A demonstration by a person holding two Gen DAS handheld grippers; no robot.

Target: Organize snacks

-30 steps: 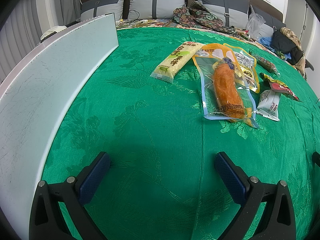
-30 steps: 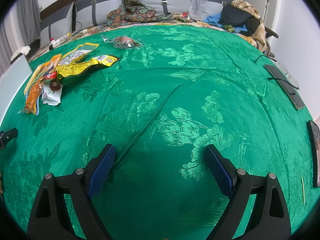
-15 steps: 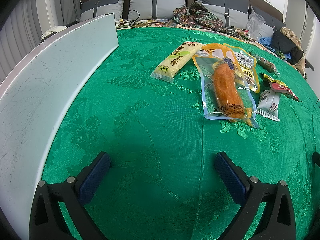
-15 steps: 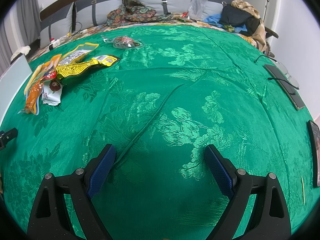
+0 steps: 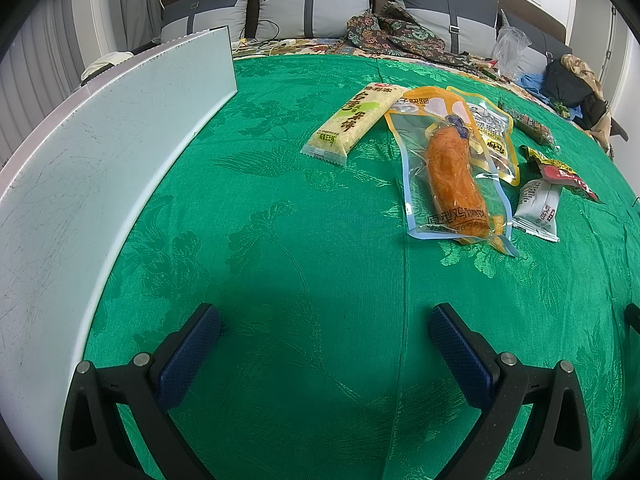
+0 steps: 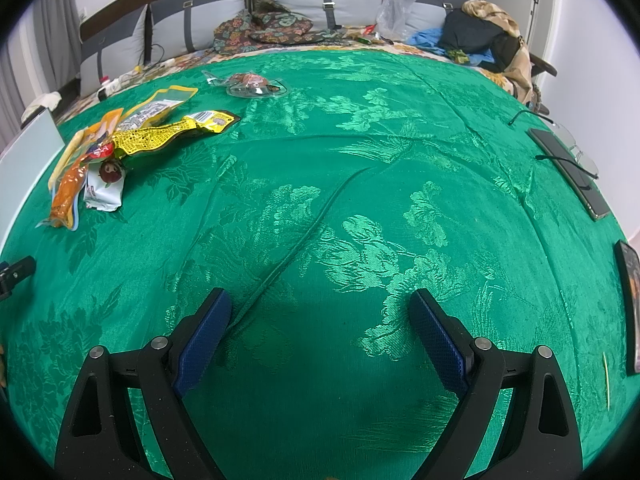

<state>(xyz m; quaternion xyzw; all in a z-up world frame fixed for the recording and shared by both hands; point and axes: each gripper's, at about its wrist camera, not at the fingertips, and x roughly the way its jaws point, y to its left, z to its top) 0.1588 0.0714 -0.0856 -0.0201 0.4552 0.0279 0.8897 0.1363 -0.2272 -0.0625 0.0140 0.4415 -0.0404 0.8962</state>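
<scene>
Both grippers, left gripper (image 5: 325,340) and right gripper (image 6: 320,326), have black triangular-cutout frames, silver screws and seemingly ribbed blue pads (image 5: 191,354).

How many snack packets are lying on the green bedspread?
6. Rice-cracker pack farthest left; orange sausage pouch overlapping a yellow-edged pouch; white packet and red-and-yellow packet to their right; a dark packet behind. Others may hide underneath.

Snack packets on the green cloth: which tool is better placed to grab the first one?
Left, probably. The left tool is open with the orange sausage packet just ahead. The right tool, also open, sees that pile far off to its left.
</scene>
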